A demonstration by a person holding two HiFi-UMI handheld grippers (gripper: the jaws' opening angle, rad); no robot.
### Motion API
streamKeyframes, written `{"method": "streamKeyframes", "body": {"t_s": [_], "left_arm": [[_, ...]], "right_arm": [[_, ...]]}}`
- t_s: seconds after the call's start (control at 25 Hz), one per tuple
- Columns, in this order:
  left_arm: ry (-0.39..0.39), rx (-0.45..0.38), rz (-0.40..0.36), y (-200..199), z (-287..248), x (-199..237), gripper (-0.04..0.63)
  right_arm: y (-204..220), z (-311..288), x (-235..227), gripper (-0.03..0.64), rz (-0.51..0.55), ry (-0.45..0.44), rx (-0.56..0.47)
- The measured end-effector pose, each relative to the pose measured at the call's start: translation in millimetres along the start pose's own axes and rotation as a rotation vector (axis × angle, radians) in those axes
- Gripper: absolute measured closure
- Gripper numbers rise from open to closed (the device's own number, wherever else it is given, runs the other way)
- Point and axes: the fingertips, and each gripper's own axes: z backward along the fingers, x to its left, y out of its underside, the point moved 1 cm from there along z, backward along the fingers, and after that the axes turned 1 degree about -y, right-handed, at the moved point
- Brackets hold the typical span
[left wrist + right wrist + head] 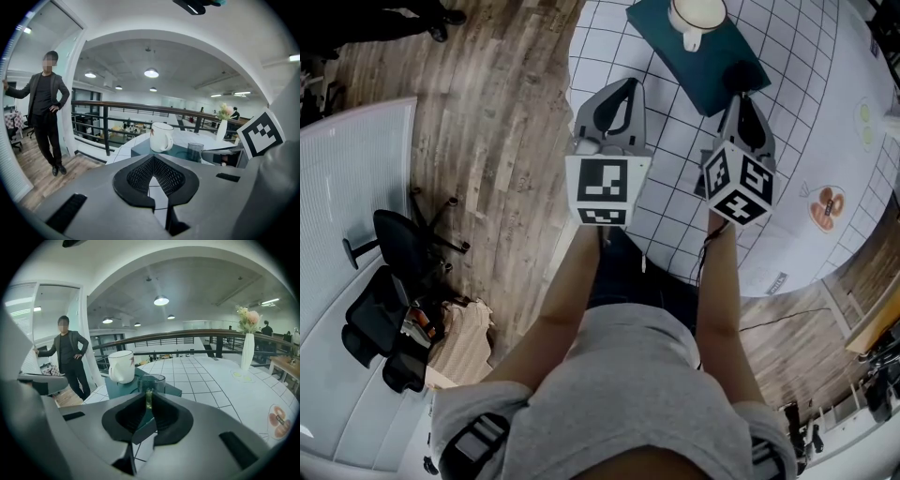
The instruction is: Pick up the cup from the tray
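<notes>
Right gripper (149, 397): jaws clamped on the near wall of the glass cup (151, 382), with the rim pinched between the pads. Left gripper (153, 158): jaws together, nothing between them, held beside the right one over the table's edge.

The cup stands on the near corner of a tray (171, 389). A white mug (122, 365) stands further back on the same tray, apart from the cup.

Surface: a round table (201, 376) under a white cloth ruled with a dark grid. A white vase (247, 351) of flowers stands on its far side. Floor (487, 122): wood planks. Room: open office level with a dark railing (187, 333) and round ceiling lamps. A person (70, 357) in a dark jacket stands by a glass partition.

Cup orientation: upright, long axis vertical, mouth up.

Materials: the cup is tinted, transparent, straight-walled and cylindrical. The mug is glossy with a loop handle. The tray is flat, teal and rectangular.
</notes>
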Motion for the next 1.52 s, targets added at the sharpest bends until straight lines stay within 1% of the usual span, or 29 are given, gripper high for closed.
{"method": "streamKeyframes", "body": {"t_s": [0.16, 0.36, 0.68, 0.88, 1.0, 1.2, 1.52], "left_arm": [[0.003, -0.009, -0.007, -4.4, 2.5, -4.7, 0.588], [0.021, -0.025, -0.015, -10.7, 3.4, -15.3, 0.588], [0.057, -0.02, -0.035, -12.9, 3.0, -37.7, 0.588], [0.074, -0.033, -0.043, -13.3, 1.6, -49.0, 0.588], [0.077, -0.026, -0.046, -11.0, -0.8, -52.7, 0.588], [0.073, -0.005, -0.05, -5.1, -5.2, -54.3, 0.588], [0.07, 0.012, -0.069, -3.6, -15.1, -53.2, 0.588]], "right_arm": [[-12.5, 12.1, -11.5, 0.58, -0.021, 0.005, -0.033], [-22.6, 28.7, -39.4, 0.58, -0.037, 0.047, -0.07], [-10.5, 38.5, -94.7, 0.58, -0.078, 0.135, -0.057], [4.5, 25.4, -123.6, 0.58, -0.103, 0.166, -0.015], [10.8, 14.1, -136.2, 0.58, -0.094, 0.179, 0.002], [22.0, -8.9, -146.3, 0.58, -0.065, 0.181, 0.033], [28.6, -31.6, -154.8, 0.58, -0.046, 0.189, 0.045]]}}
